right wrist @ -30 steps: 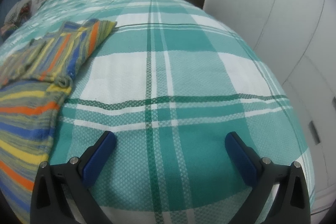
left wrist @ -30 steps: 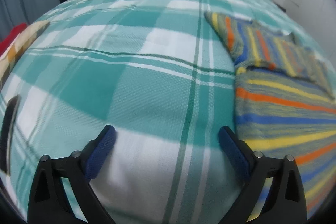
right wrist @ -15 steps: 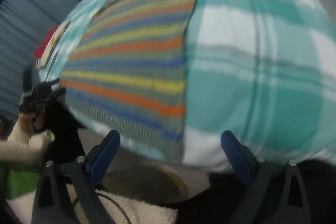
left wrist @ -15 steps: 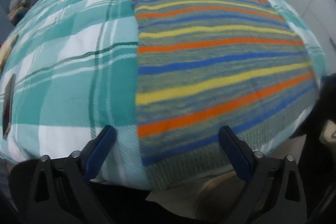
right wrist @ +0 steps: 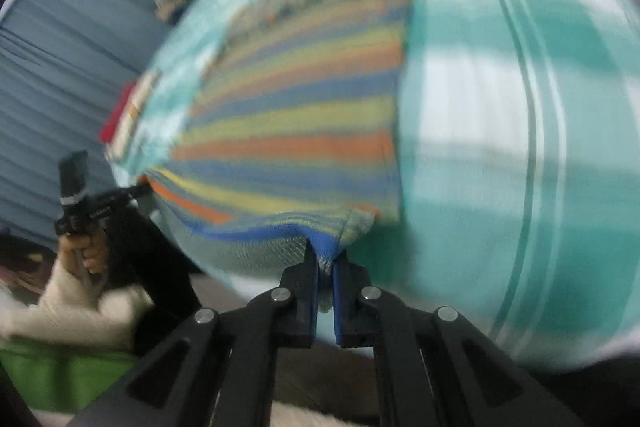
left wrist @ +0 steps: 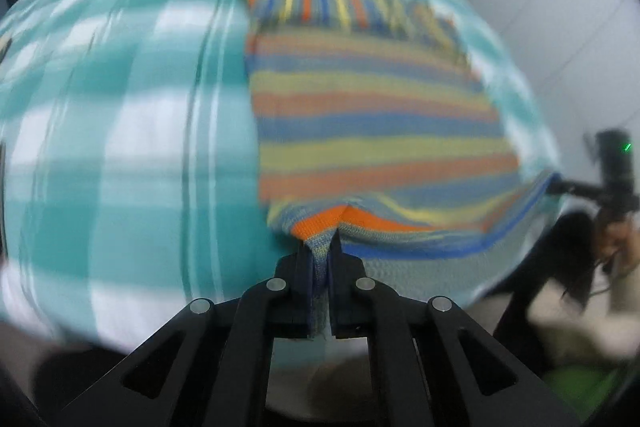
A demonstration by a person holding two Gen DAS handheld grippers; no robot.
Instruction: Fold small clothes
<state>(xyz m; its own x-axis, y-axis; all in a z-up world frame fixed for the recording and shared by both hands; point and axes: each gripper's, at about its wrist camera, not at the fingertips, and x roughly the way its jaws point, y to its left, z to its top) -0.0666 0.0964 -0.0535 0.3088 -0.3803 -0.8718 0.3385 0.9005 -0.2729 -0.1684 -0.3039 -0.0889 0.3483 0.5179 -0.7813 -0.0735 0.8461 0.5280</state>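
Item: striped sweater [left wrist: 372, 115] on plaid bedspread [left wrist: 120, 147]. My left gripper [left wrist: 320, 247] and right gripper [right wrist: 326, 259] clamp its 6 o'clock hem corners. Step: bottom fold; next, carry hem toward 12 o'clock, evenly.

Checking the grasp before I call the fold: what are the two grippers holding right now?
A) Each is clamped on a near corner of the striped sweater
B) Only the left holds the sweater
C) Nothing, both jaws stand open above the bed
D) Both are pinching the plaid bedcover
A: the left gripper and the right gripper each have their jaws shut on a pinch of the striped sweater at its near hem.
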